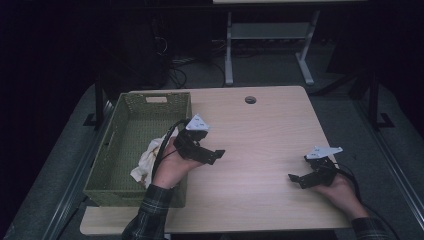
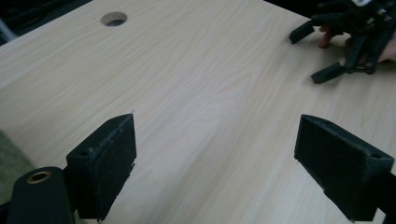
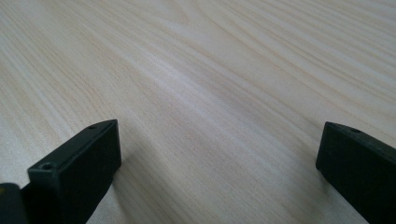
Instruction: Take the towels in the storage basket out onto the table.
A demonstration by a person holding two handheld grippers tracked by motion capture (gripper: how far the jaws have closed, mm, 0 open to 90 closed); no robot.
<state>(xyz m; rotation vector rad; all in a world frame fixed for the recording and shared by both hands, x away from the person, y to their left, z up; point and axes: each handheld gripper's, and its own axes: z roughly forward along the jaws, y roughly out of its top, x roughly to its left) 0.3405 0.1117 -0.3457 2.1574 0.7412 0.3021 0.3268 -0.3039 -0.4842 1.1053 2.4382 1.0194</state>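
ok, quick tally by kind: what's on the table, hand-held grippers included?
Green basket: 1
White cloth, in the basket: 1
Hand-held grippers: 2, left hand-held gripper and right hand-held gripper, both open and empty
Total: 4

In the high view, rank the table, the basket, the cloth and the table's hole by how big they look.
1. Table, largest.
2. Basket, plainly smaller than the table.
3. Cloth, partly hidden behind the left hand, so its full extent is unsure.
4. Hole, smallest by far.
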